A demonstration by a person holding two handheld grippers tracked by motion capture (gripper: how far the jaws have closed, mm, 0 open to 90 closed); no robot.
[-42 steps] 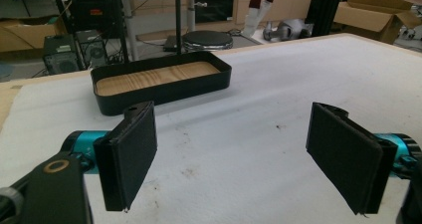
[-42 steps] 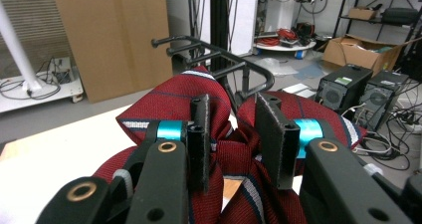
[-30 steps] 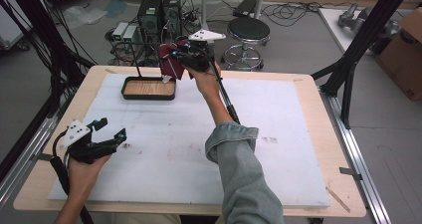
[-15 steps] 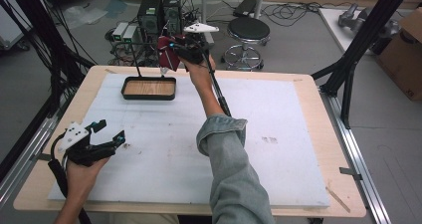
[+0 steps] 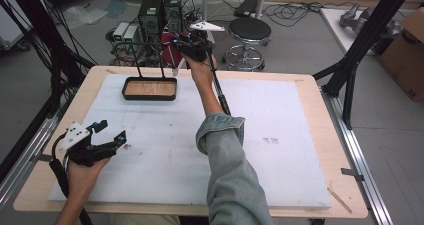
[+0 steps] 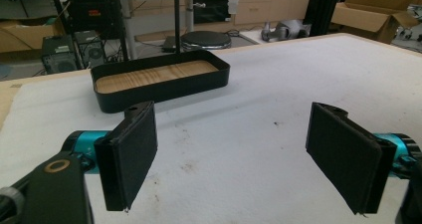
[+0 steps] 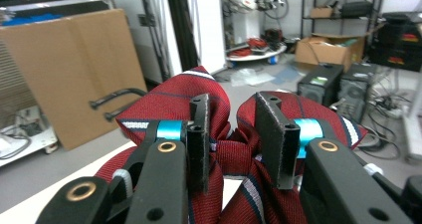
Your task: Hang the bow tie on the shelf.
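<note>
Right gripper clamped on red striped tie, above table's far edge near black tray. Left gripper apart, at near-left corner.

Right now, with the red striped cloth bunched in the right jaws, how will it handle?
The red striped cloth probably stays floppy: it folds and bulges around the right gripper. It looks light and thin. Its smooth weave may slip from a loose pinch.

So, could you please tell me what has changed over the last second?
The right hand-held gripper, shut on the red striped tie, drifted right along the table's far edge, away from the black tray. The left hand-held gripper stayed put, open.
</note>
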